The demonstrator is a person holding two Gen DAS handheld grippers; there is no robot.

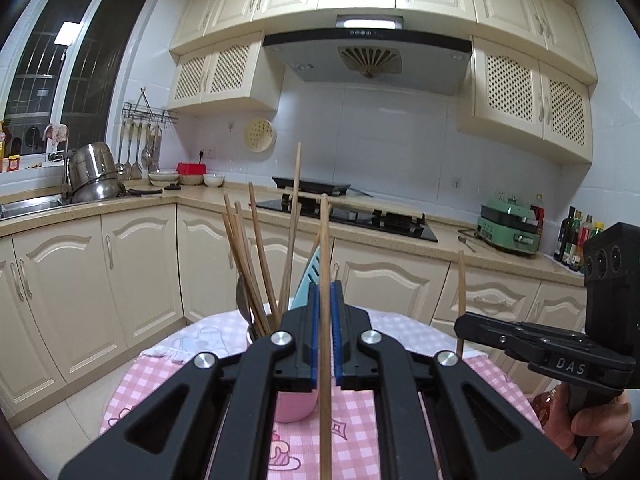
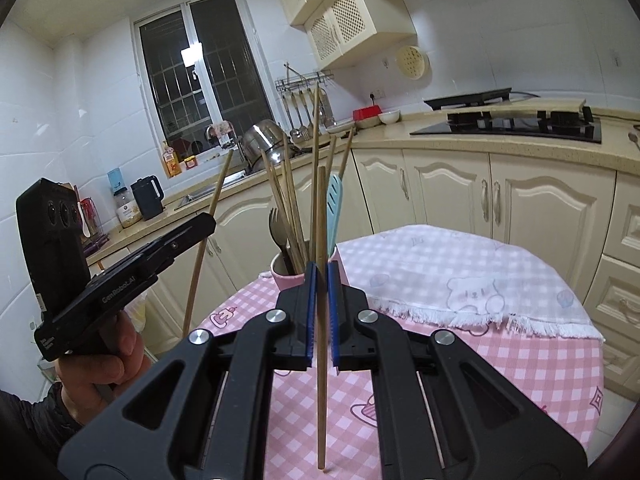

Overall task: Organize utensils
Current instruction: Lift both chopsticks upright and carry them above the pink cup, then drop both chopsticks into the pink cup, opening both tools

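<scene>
My left gripper (image 1: 325, 295) is shut on a wooden chopstick (image 1: 326, 240) that stands nearly upright between its blue pads. Just behind it a pink cup (image 1: 294, 408) holds several chopsticks (image 1: 256, 264), a dark spoon and a light blue spatula (image 1: 312, 276). My right gripper (image 2: 322, 276) is likewise shut on an upright chopstick (image 2: 321, 216), close in front of the pink cup (image 2: 280, 270). Each view shows the other gripper off to the side with its chopstick: the right gripper (image 1: 460, 326) and the left gripper (image 2: 208, 224).
The cup stands on a round table under a pink checked cloth (image 2: 520, 368), with a white bear-print towel (image 2: 460, 280) laid across its far part. Behind run cream cabinets, a counter with a gas hob (image 1: 360, 216), a sink with steel pots (image 1: 94, 176), and bottles (image 1: 576, 236).
</scene>
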